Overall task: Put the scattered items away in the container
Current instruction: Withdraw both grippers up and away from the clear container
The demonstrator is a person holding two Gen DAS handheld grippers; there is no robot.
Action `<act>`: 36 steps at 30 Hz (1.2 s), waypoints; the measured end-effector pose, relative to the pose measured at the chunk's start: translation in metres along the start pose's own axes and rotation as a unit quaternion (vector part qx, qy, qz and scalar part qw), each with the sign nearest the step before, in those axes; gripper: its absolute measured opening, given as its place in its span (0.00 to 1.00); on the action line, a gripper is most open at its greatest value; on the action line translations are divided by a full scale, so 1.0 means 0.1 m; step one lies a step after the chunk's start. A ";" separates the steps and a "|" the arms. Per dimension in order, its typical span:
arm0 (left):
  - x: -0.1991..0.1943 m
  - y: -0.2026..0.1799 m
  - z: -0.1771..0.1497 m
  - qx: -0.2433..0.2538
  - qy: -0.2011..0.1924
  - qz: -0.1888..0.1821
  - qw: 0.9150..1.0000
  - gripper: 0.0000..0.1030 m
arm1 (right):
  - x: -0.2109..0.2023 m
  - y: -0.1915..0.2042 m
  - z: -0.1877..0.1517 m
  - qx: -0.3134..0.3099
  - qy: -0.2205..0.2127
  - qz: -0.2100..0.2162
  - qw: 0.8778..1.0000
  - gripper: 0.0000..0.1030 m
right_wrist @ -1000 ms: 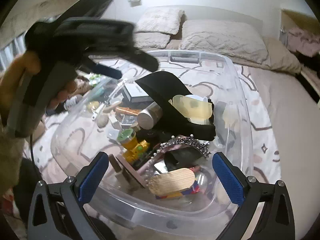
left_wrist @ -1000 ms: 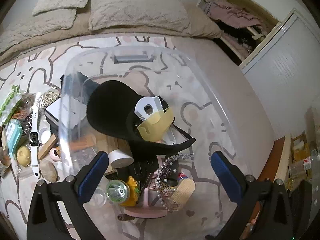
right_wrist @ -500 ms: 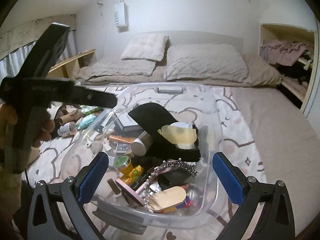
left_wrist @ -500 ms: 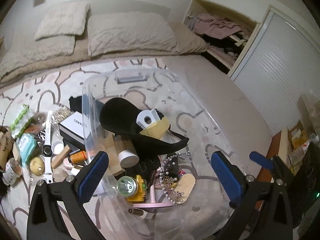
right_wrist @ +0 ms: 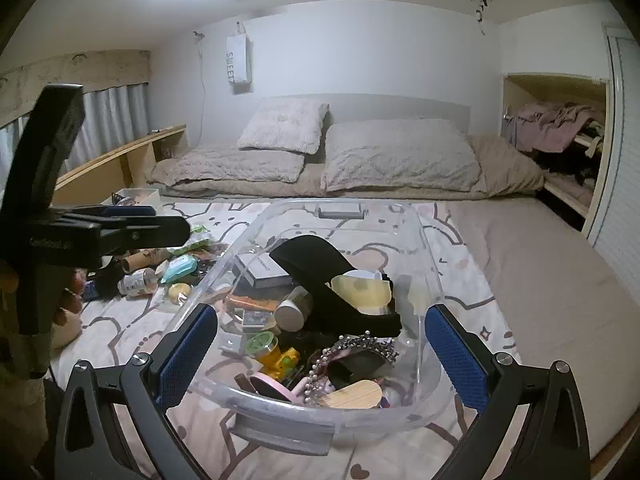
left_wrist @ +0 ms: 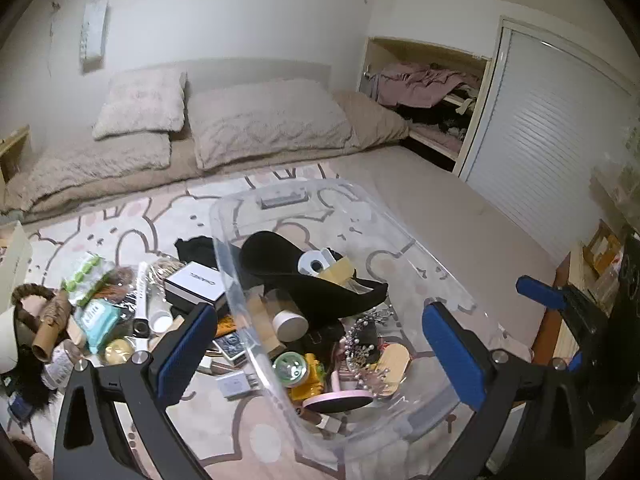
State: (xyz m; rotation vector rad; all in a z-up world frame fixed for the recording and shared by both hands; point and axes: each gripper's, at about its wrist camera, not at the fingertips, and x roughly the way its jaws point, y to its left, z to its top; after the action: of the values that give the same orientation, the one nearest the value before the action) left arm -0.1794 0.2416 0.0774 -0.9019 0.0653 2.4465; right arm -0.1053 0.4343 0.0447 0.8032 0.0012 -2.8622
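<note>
At the far left of the bedcover [left_wrist: 224, 436], a heap of loose items [left_wrist: 100, 312] is seen outside the bin: a cardboard tube [left_wrist: 50, 326], a teal wipes pack [left_wrist: 98, 320], a green blister pack [left_wrist: 82, 276], a yellow ball [left_wrist: 117, 350] and a white box [left_wrist: 196, 285]. They are well apart from the bin's inside, so the tidying is judged unfinished. A small card [left_wrist: 234, 383] lies on the cover just beside the bin's left wall.

The left gripper [left_wrist: 316, 352] is held above the near left rim, its blue pads spread wide and nothing between them; this is probably a pause before the heap is addressed. In the right wrist view it is seen side-on at the left, gripped by a hand [right_wrist: 68, 304].

The clear container [left_wrist: 404, 240] stands in the middle of the bed, pillows beyond it. Inside are a black cap [right_wrist: 320, 264], a white jar [right_wrist: 290, 312], a yellow toy [right_wrist: 276, 354], a beaded tiara [right_wrist: 352, 346], a pink mirror [right_wrist: 270, 386] and a wooden brush [right_wrist: 352, 394], piled toward the near end, presumably as they were dropped.

The right gripper [right_wrist: 320, 356] hangs over the near rim, jaws wide apart and empty.

Compared with a second ago, both cameras have been drawn up and back: the container appears smaller, more wall and ceiling are shown, and the left gripper has been moved off the bin toward the left. The bin's contents are unchanged.
</note>
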 end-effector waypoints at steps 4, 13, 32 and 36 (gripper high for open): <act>-0.16 -0.01 -0.16 0.014 -0.014 0.015 1.000 1.00 | -0.04 0.13 -0.03 -0.004 0.001 -0.008 1.000 1.00; -0.48 0.01 -0.50 0.036 -0.046 0.034 0.998 1.00 | -0.22 0.34 -0.11 -0.004 -0.017 -0.020 1.000 1.00; -0.79 0.27 -0.94 0.018 -0.066 0.036 0.997 1.00 | -0.47 0.55 -0.34 0.016 -0.045 -0.044 0.998 1.00; -0.83 0.30 -0.99 0.020 -0.067 0.037 0.997 1.00 | -0.53 0.57 -0.35 0.022 -0.051 -0.050 0.997 1.00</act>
State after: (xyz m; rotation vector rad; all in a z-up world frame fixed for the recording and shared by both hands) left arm -0.0829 0.1558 0.0477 -0.7275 0.1004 2.5588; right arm -0.0332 0.3885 0.0446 0.6816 -0.0356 -3.0047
